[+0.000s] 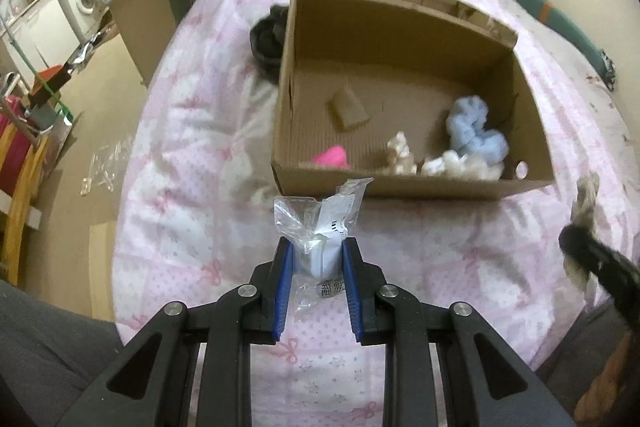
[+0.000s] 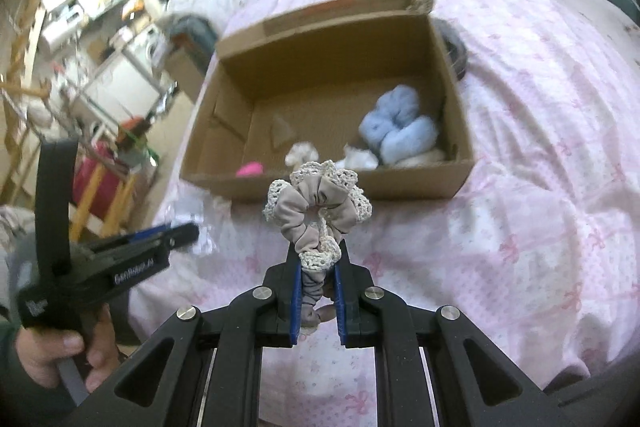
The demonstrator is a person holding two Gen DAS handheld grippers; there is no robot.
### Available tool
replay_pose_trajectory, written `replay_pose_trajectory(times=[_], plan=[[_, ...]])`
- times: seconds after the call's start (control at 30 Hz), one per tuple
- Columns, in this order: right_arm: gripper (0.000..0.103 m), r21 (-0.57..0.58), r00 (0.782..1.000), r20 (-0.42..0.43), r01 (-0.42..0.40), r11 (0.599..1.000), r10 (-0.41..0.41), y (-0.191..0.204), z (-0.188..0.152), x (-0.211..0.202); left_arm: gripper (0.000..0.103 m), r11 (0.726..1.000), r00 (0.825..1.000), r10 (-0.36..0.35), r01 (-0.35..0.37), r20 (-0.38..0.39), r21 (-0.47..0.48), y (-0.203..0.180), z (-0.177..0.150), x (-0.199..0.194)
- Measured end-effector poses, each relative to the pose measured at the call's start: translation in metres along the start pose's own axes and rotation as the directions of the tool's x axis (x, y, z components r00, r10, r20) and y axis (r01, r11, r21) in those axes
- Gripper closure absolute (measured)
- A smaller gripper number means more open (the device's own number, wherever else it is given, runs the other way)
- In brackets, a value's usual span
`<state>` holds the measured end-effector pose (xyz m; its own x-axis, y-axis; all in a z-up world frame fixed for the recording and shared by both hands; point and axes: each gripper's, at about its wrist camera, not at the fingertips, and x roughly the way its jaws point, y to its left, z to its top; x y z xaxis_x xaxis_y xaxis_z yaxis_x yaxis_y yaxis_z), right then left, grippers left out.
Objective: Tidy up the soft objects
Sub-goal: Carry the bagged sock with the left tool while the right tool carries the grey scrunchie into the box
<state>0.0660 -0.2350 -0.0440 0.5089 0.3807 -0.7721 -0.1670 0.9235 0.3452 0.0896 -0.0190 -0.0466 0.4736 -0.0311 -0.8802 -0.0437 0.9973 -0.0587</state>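
Beige lace-trimmed scrunchie (image 2: 318, 215) standing upright, pinched at its 6 o'clock; clear-bagged white item (image 1: 320, 231) likewise; blue fluffy scrunchie (image 2: 396, 125), white ones (image 2: 358, 159), pink one (image 2: 250, 169) lying in cardboard box (image 2: 320, 183)

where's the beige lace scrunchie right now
The beige lace scrunchie is clamped in the right gripper, held above the pink bedspread just in front of the cardboard box's near wall, not inside it.
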Motion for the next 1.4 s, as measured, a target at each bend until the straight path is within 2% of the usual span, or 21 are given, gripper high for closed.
replay_pose_trajectory(times=[0.23, 0.5, 0.7, 0.8, 0.87, 1.13, 1.3, 1.4], plan=[[0.088, 0.039, 0.996, 0.077, -0.048, 0.998, 0.045, -0.014, 0.032, -0.017, 0.081, 0.999, 0.999, -0.027, 0.028, 0.043, -0.031, 0.010, 0.033, -0.019], [0.088, 0.031, 0.989, 0.138, -0.062, 0.998, 0.057, -0.021, 0.074, -0.016, 0.081, 1.000, 0.997, -0.019, 0.018, 0.072, 0.012, 0.001, 0.072, -0.016], [0.088, 0.052, 0.988, 0.135, -0.076, 0.996, 0.068, -0.027, 0.090, 0.003, 0.081, 0.999, 0.998, -0.011, 0.008, 0.060, 0.047, -0.009, 0.094, 0.000], [0.088, 0.060, 0.987, 0.136, -0.092, 0.994, 0.084, -0.030, 0.096, 0.011, 0.081, 0.997, 0.999, -0.043, 0.042, 0.027, 0.059, -0.014, 0.101, 0.013], [0.088, 0.062, 0.986, 0.137, -0.102, 0.993, 0.093, -0.032, 0.096, 0.017, 0.081, 0.997, 0.999, -0.040, 0.038, 0.027, 0.067, -0.017, 0.104, 0.020], [0.088, 0.099, 0.988, 0.115, -0.111, 0.989, 0.099, -0.047, 0.095, 0.040, 0.081, 0.997, 0.998, -0.050, 0.048, 0.027, 0.069, -0.025, 0.100, 0.046], [0.088, 0.098, 0.993, 0.078, -0.098, 0.990, 0.090, -0.047, 0.090, 0.055, 0.081, 0.995, 0.999, -0.048, 0.047, 0.015, 0.093, -0.030, 0.100, 0.055], [0.088, 0.080, 0.996, 0.044, -0.084, 0.993, 0.081, -0.043, 0.086, 0.065, 0.081, 0.996, 0.999, -0.041, 0.041, 0.003, 0.074, -0.028, 0.100, 0.060]])
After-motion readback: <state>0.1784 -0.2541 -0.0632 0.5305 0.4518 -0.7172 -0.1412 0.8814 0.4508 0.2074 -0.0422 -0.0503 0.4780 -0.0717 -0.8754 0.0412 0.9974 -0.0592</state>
